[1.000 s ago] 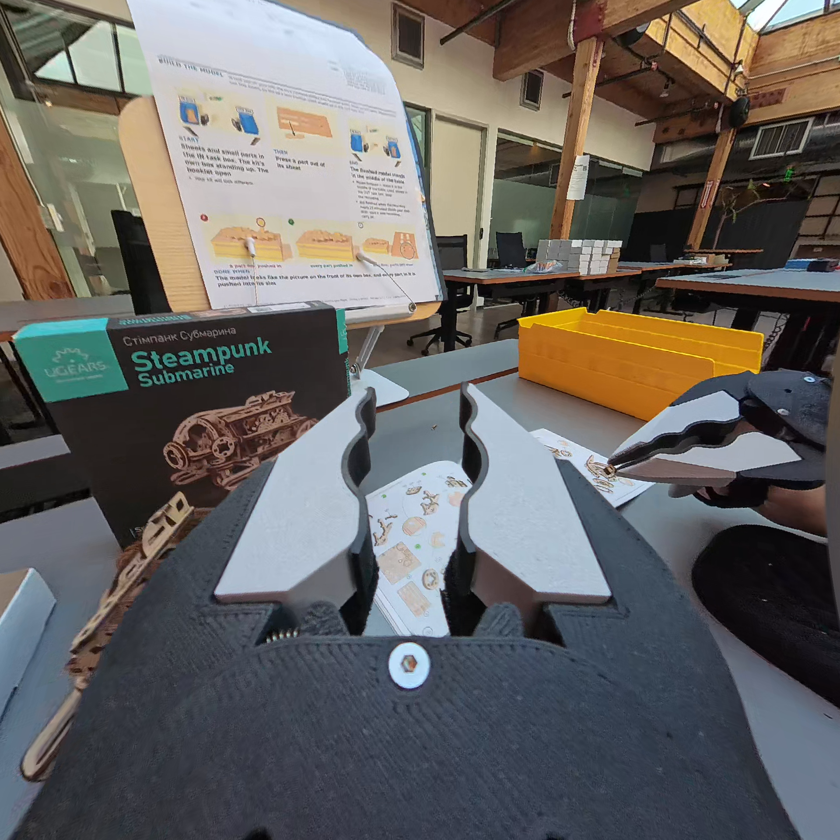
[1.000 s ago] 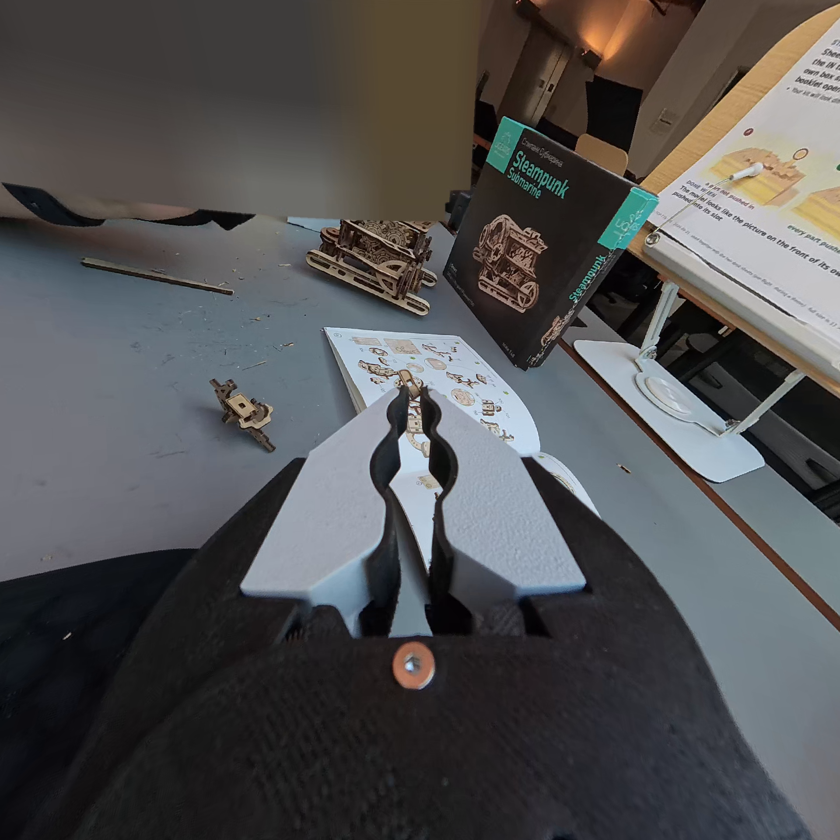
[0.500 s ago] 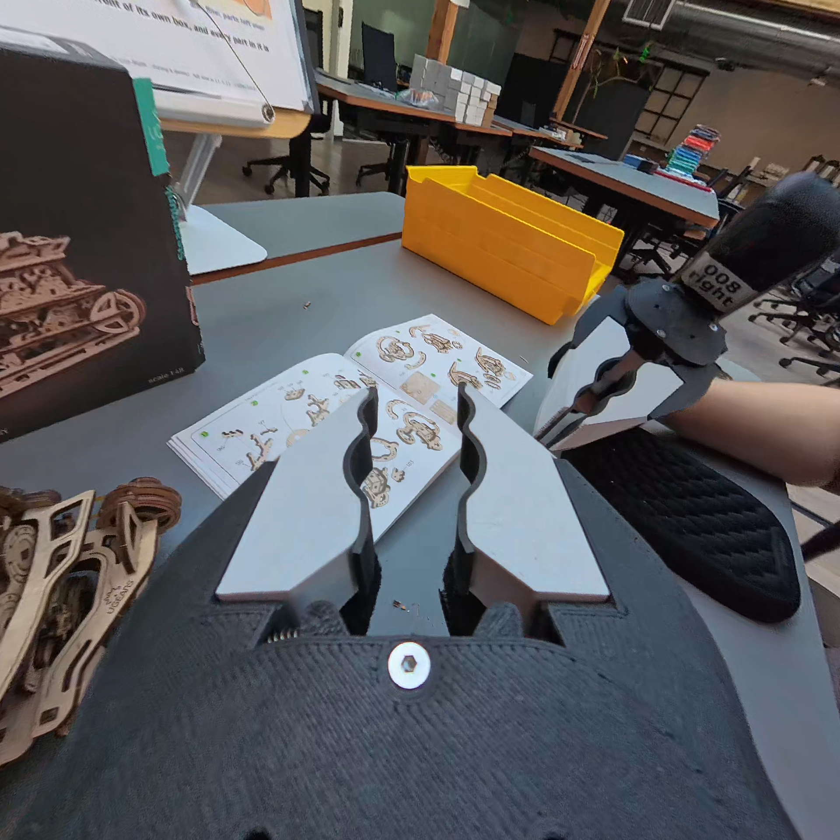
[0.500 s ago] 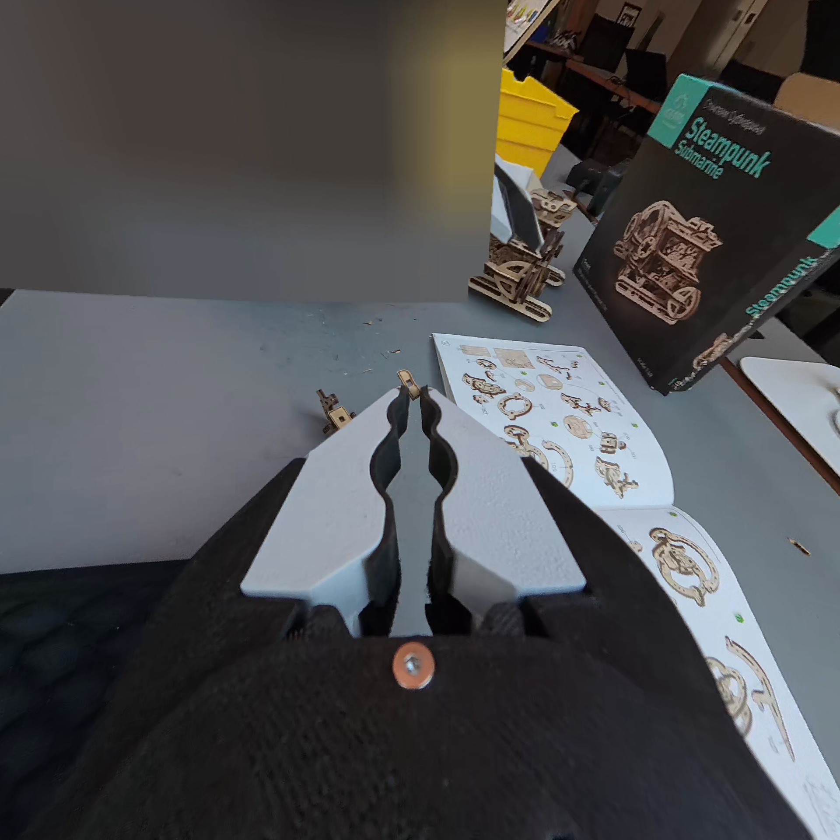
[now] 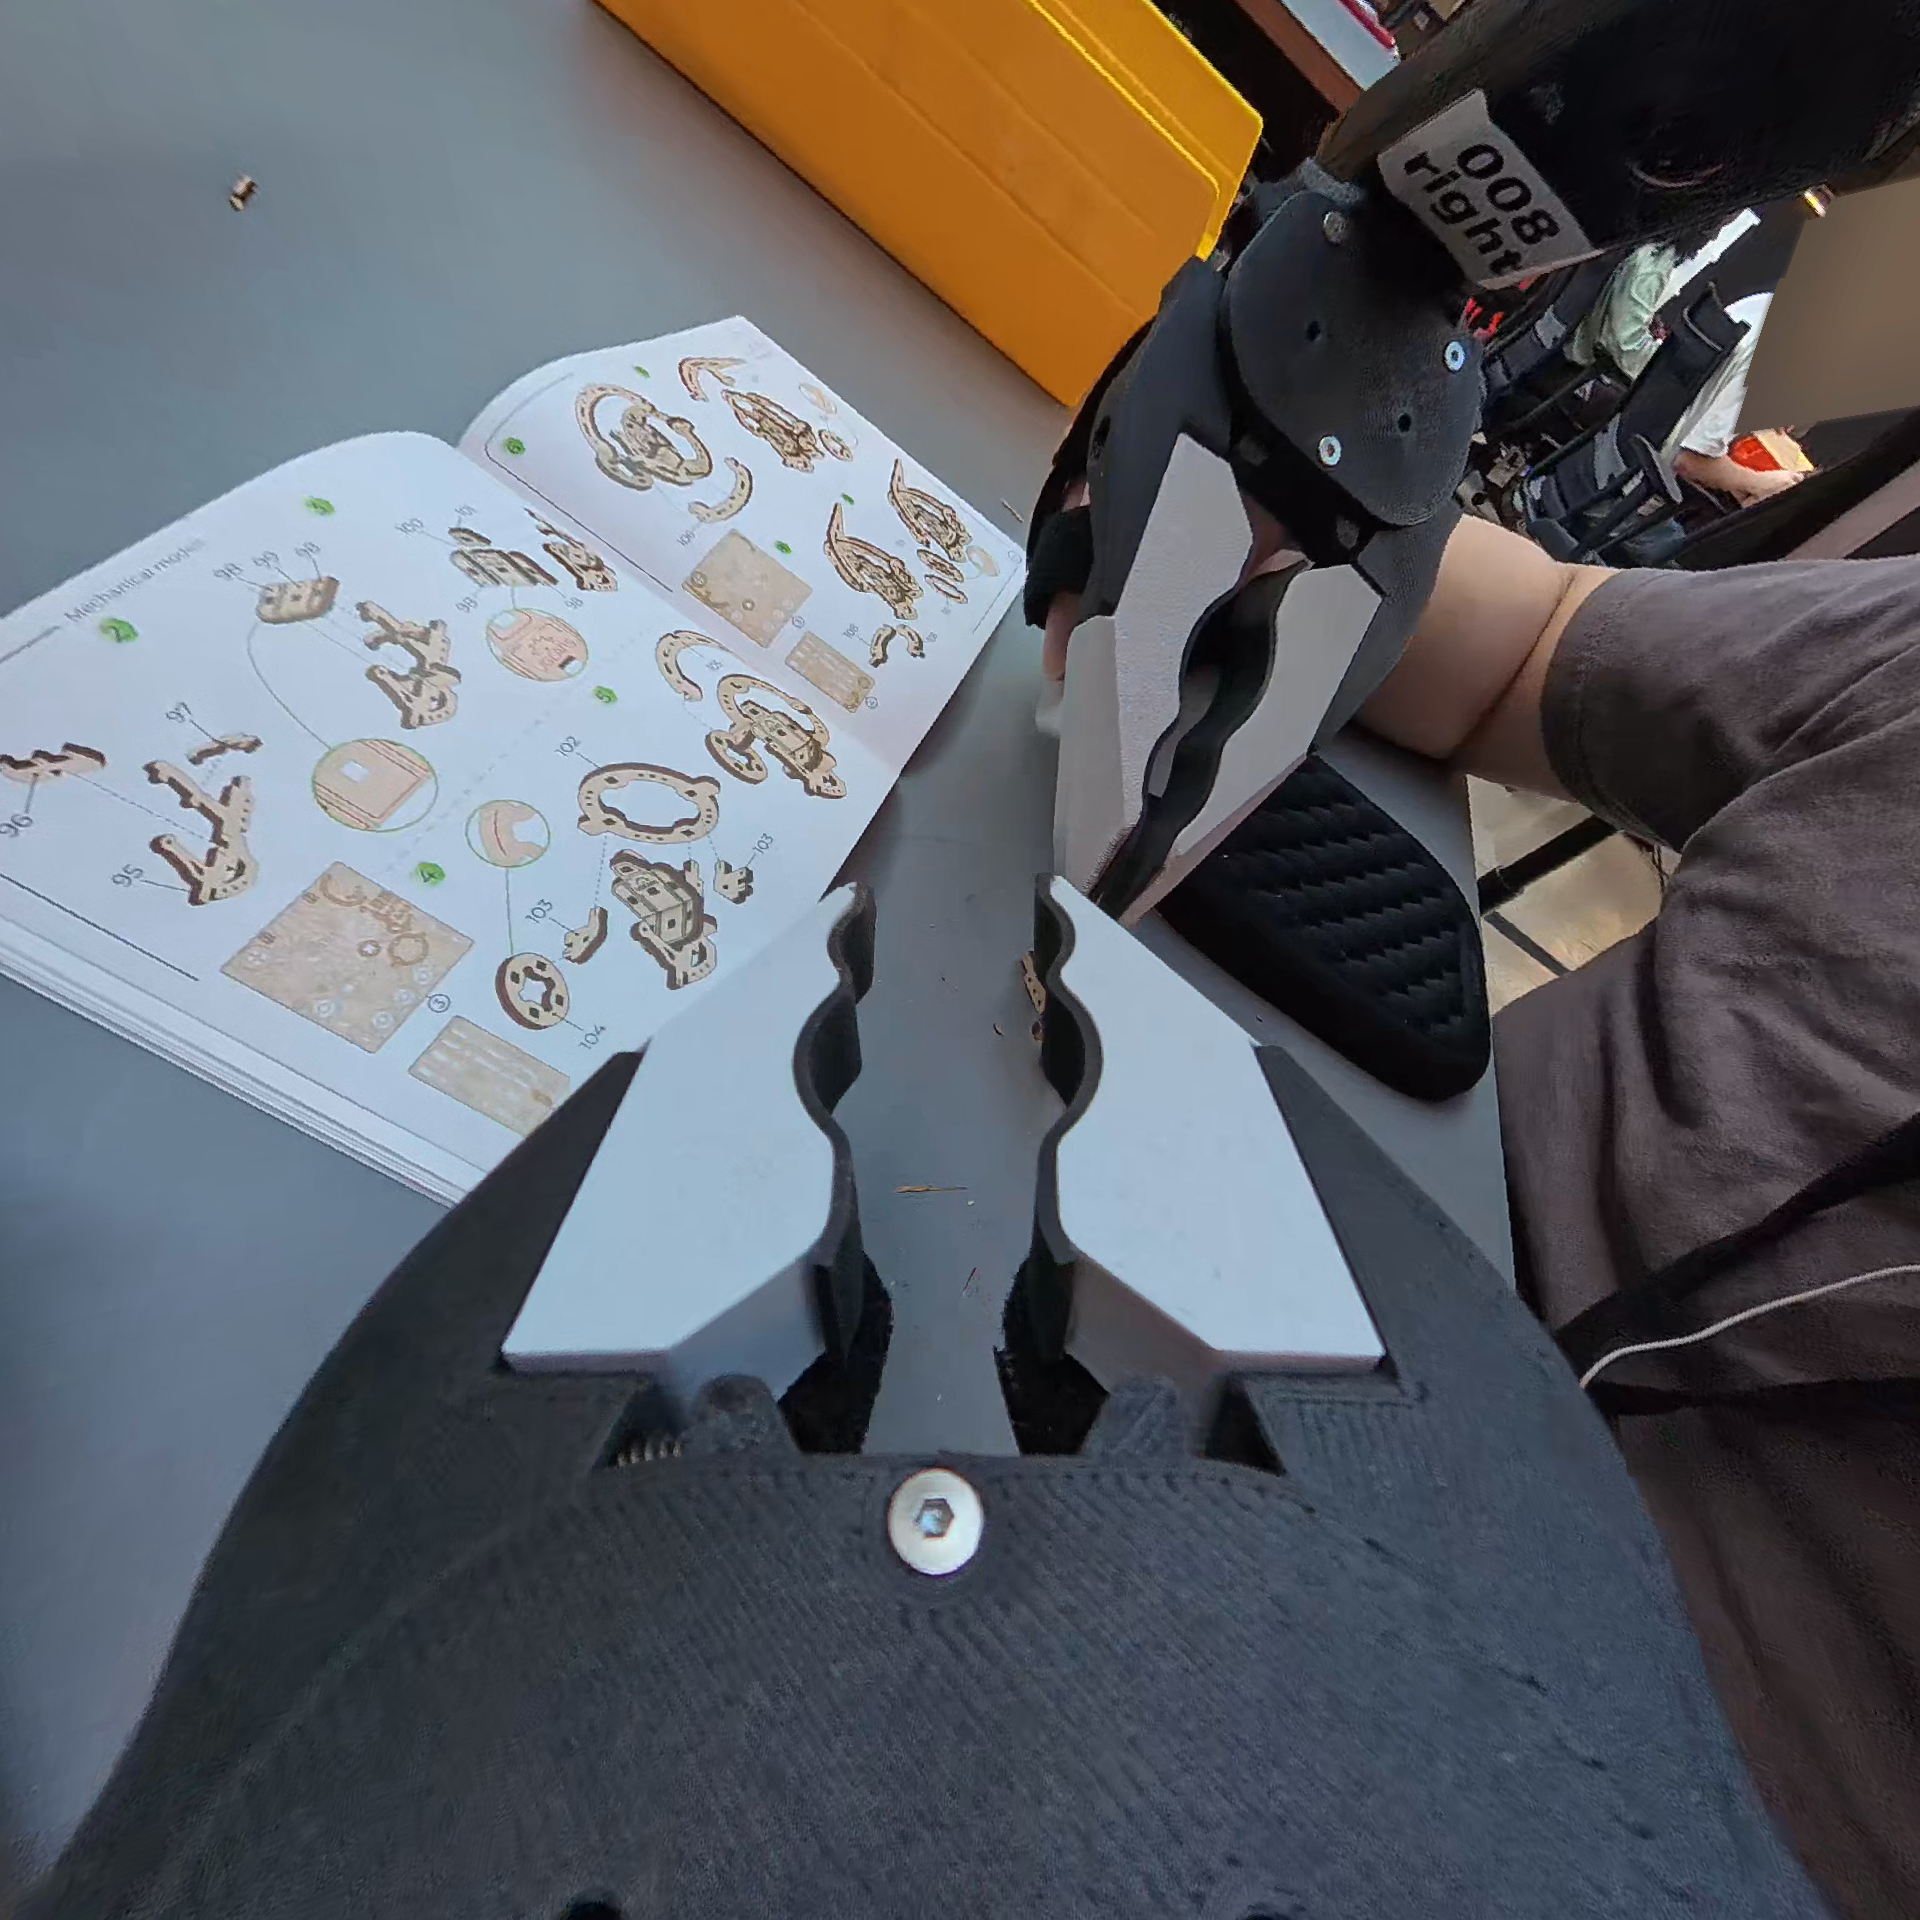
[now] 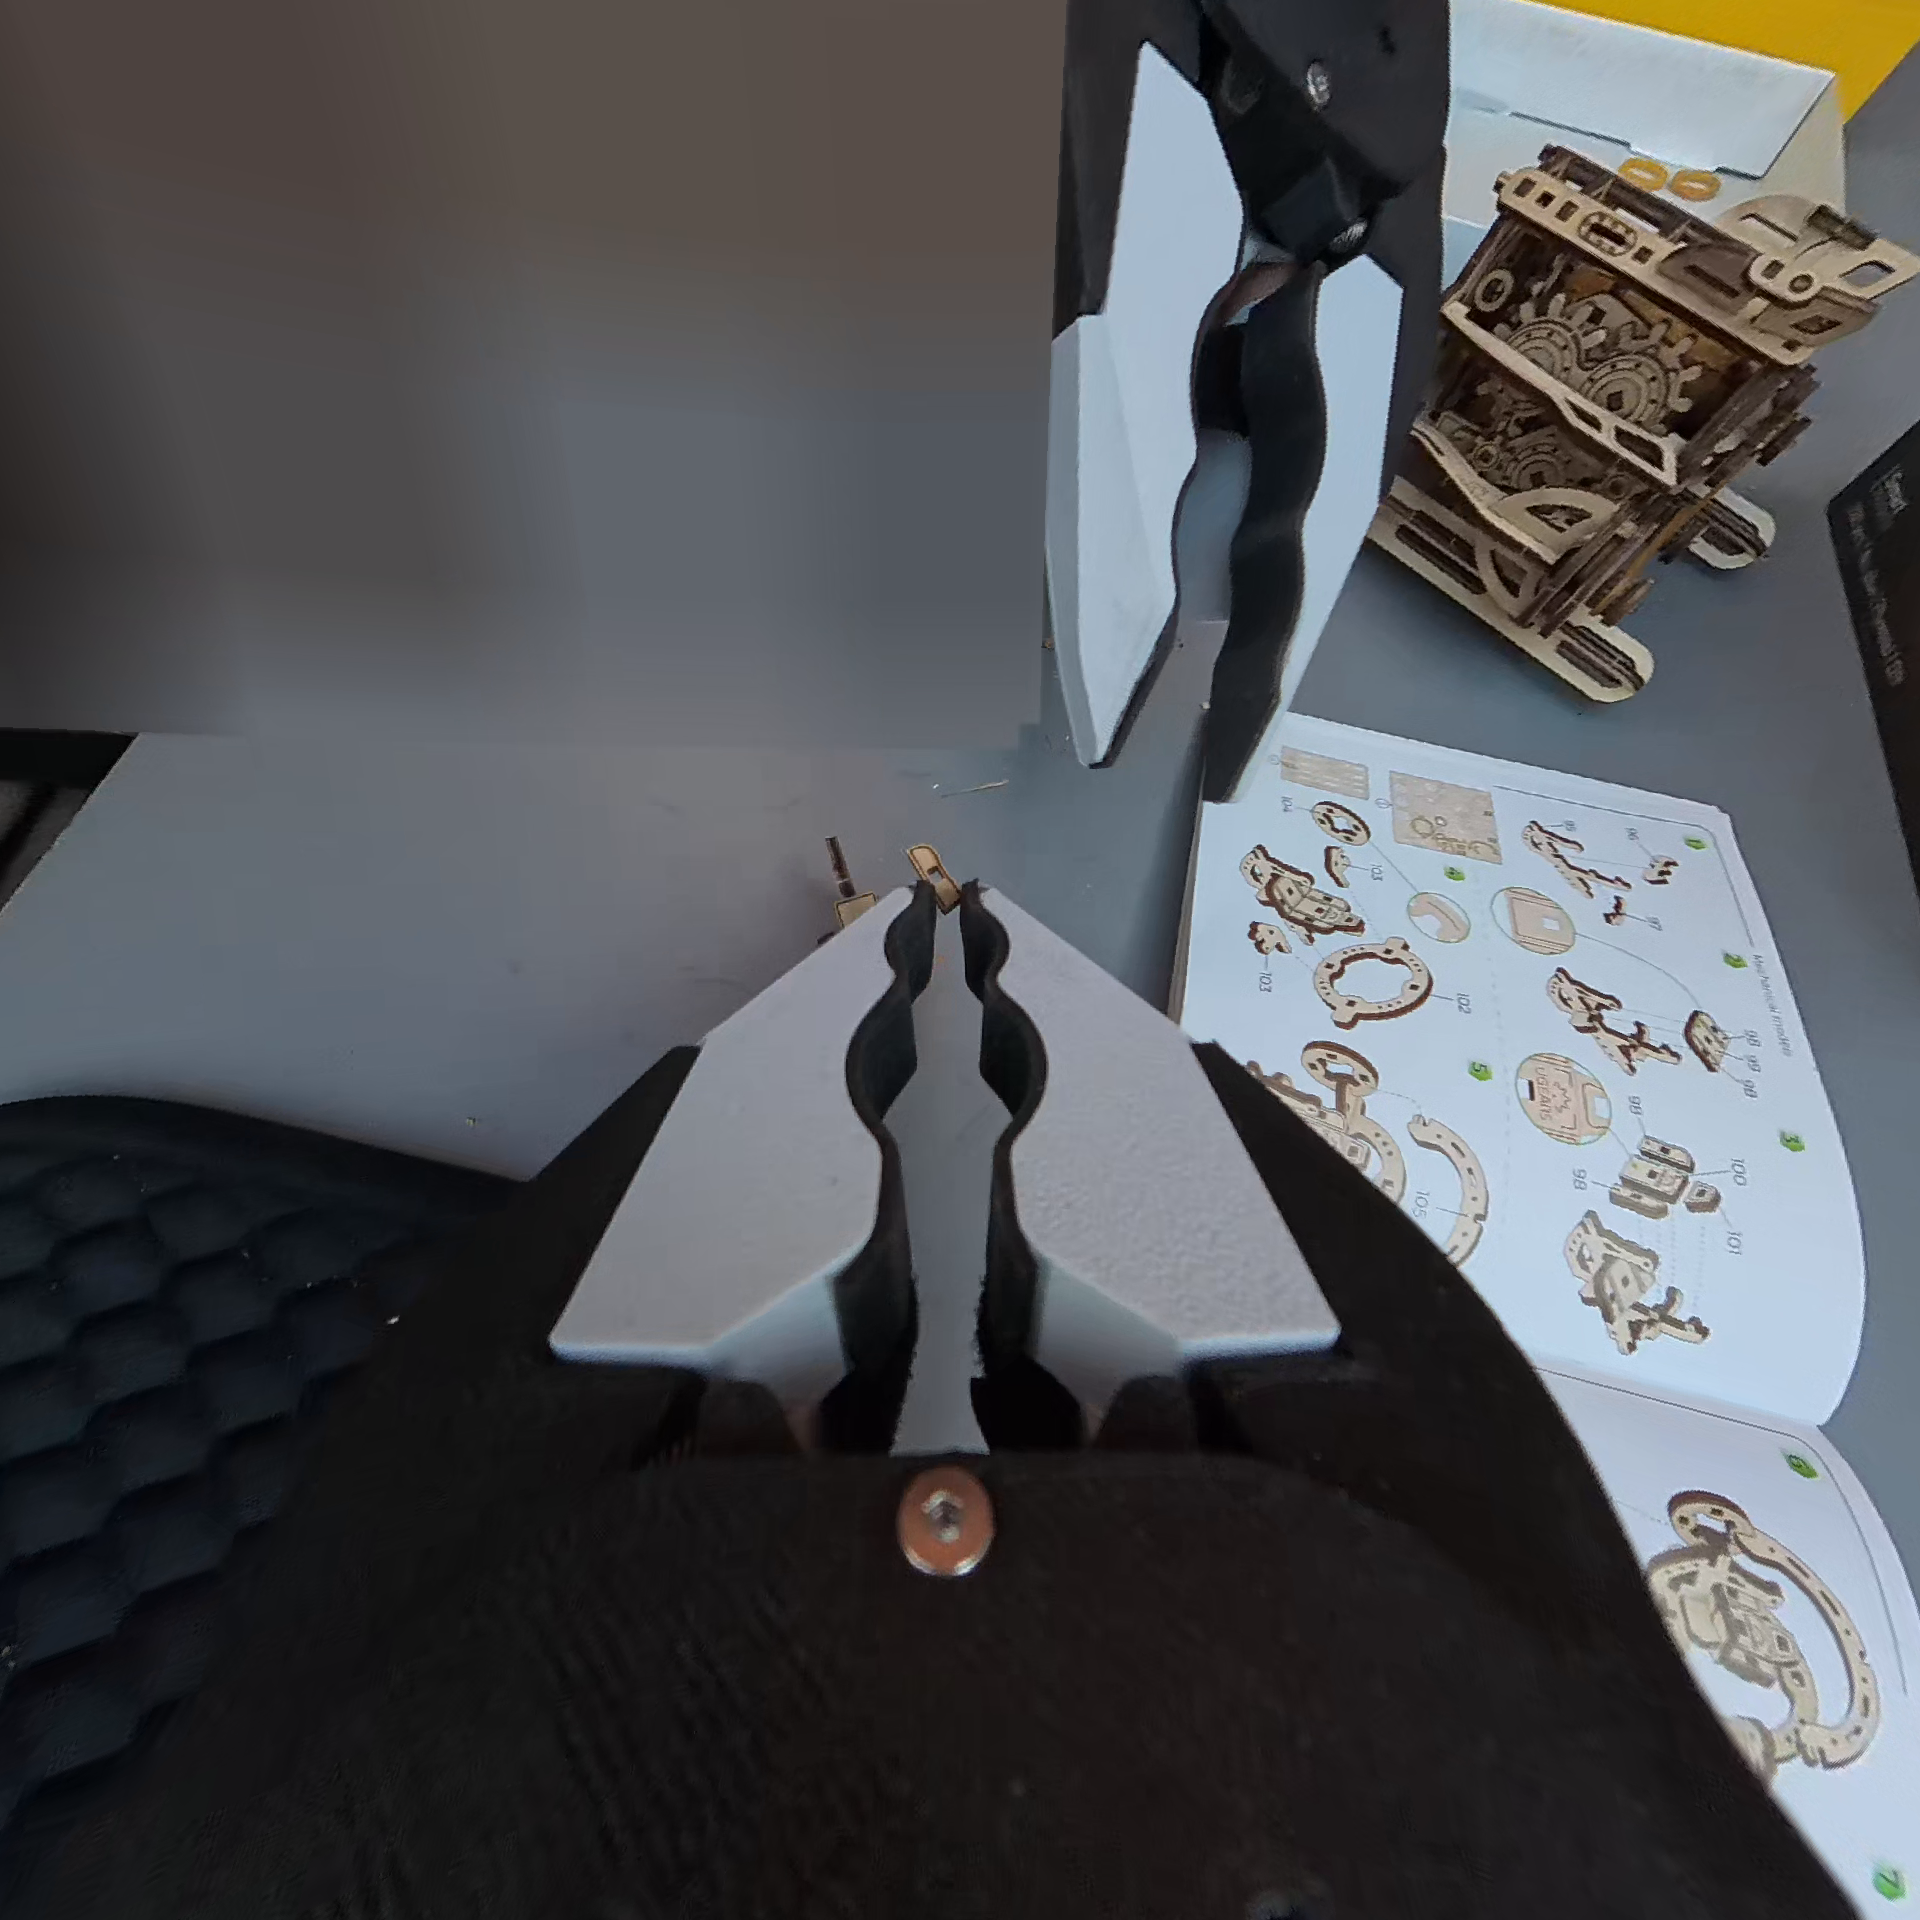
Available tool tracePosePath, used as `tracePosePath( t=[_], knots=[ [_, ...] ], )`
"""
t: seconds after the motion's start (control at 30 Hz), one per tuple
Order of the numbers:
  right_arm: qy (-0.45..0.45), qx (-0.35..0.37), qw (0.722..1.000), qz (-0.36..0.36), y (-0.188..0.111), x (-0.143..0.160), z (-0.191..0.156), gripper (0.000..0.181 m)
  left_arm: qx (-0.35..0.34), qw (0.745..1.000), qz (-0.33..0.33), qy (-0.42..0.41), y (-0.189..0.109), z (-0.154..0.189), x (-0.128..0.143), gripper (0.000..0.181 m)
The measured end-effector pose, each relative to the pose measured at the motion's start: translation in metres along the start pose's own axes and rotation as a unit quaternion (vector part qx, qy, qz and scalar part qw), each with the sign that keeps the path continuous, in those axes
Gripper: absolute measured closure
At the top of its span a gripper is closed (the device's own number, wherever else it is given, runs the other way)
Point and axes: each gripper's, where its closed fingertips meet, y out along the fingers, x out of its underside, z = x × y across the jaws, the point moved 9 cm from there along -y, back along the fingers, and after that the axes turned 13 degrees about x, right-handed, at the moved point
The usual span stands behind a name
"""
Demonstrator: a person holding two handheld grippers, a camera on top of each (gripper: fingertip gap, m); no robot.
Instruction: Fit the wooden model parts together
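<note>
In the left wrist view, the left gripper (image 5: 951, 914) is now pointing steeply down at the grey table (image 5: 312, 260). A second ago it was looking level at the kit box and the sheet stand. Its fingers are standing wide apart with nothing between them. A small wooden part (image 5: 1032, 987) is showing just beside the inner edge of one finger, low on the table. The right gripper (image 5: 1127, 888) has come in close and is dipping its tips to the table next to a black textured pad (image 5: 1340, 935). The open instruction booklet (image 5: 468, 727) is lying to one side, with the yellow bin (image 5: 987, 156) beyond it.

In the right wrist view, the right gripper (image 6: 940, 896) is showing only a narrow slit between its fingers. A tan slotted piece (image 6: 932, 868) is sitting right at the tips. Whether it is being pinched or is merely lying there cannot be told. A second wooden bit (image 6: 842, 883) is lying just beside it, half hidden by a finger. The left gripper (image 6: 1164, 764) is now hanging over this spot, though it was absent from this view before. The half-built wooden model (image 6: 1621, 395) is standing well apart, past the booklet (image 6: 1507, 1039).

Both tools are converging on the loose pieces, so the joining step is probably about to start, with the empty left gripper likely to steady one of them.
</note>
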Motion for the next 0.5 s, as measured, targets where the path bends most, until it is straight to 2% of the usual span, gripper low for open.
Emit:
tracePosePath(
  t=[0.07, 0.13, 0.23, 0.37, 0.5],
  knots=[
    [0.009, -0.006, 1.000, 0.015, 0.000, 0.003, 0.002, 0.178, 0.019, 0.999, -0.003, -0.029, -0.001, -0.001, 0.002, 0.154],
    [0.005, 0.006, 1.000, 0.029, -0.001, 0.006, 0.005, 0.178, 0.070, 0.994, -0.016, -0.080, -0.001, 0.000, 0.004, 0.156],
    [-0.013, 0.015, 0.999, 0.045, -0.001, 0.009, 0.007, 0.178, 0.150, 0.980, 0.020, -0.130, -0.003, 0.001, 0.000, 0.164],
    [-0.043, 0.038, 0.996, 0.065, 0.001, 0.005, 0.009, 0.178, 0.105, 0.984, -0.002, -0.145, -0.001, -0.009, 0.007, 0.164],
    [-0.074, 0.068, 0.992, 0.077, -0.003, 0.003, 0.005, 0.178, 0.148, 0.964, 0.037, -0.218, 0.002, -0.009, 0.009, 0.163]
  ],
)
